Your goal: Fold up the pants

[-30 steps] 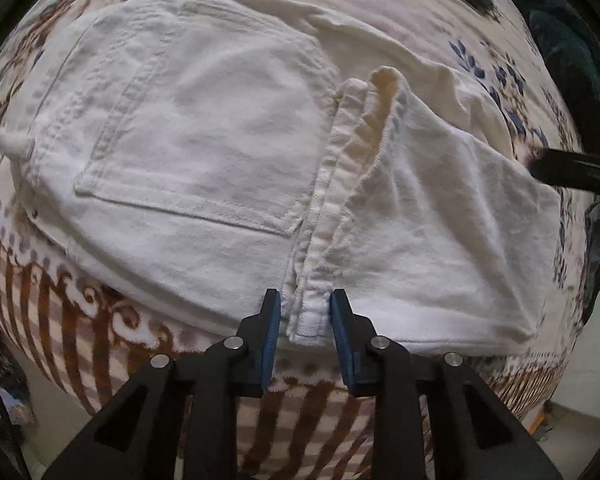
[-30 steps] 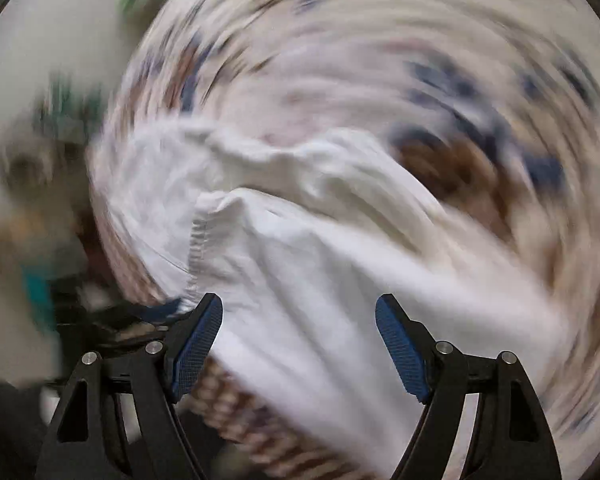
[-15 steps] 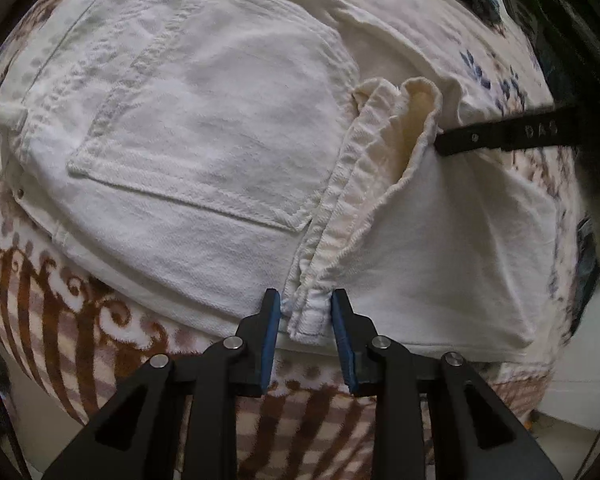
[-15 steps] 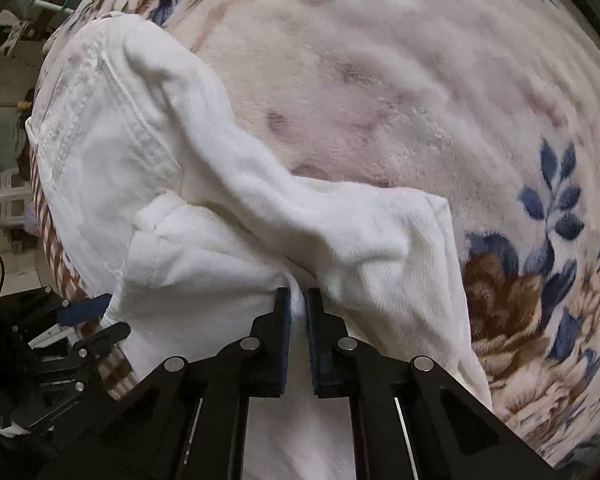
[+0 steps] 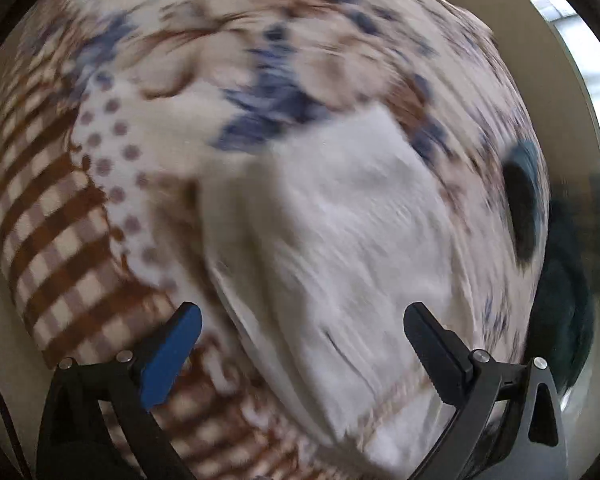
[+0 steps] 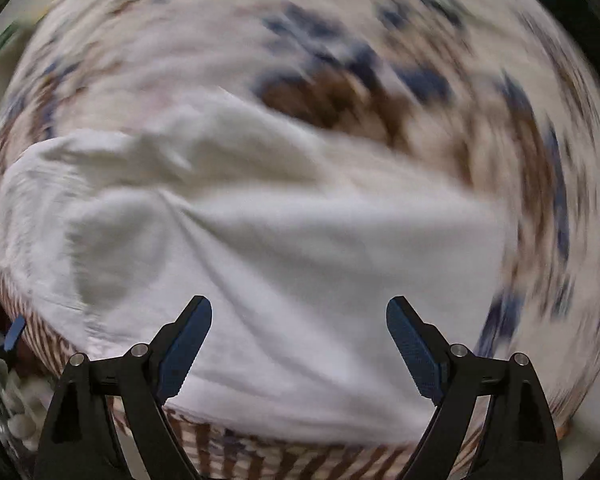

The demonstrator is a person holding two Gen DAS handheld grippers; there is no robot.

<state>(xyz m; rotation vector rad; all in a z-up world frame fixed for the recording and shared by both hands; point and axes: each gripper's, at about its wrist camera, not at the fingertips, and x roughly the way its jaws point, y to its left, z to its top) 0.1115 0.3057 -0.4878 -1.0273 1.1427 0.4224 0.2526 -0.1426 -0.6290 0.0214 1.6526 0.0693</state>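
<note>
The white pants (image 5: 340, 240) lie folded on a floral blanket (image 5: 148, 80). Both views are blurred by motion. In the left wrist view my left gripper (image 5: 300, 336) is open wide and empty, above the near edge of the pants. In the right wrist view the pants (image 6: 280, 260) fill the middle as a broad white bundle with creases. My right gripper (image 6: 300, 324) is open wide and empty, just above the near part of the fabric.
The blanket (image 6: 380, 40) has blue and brown flowers, with a brown checked border (image 5: 60, 240) along its near edge. A dark teal object (image 5: 524, 208) lies at the right in the left wrist view. Floor shows past the blanket's edge.
Both grippers have let go of the pants and opened wide. Both cameras have swung quickly, the left one to a different side of the pants.
</note>
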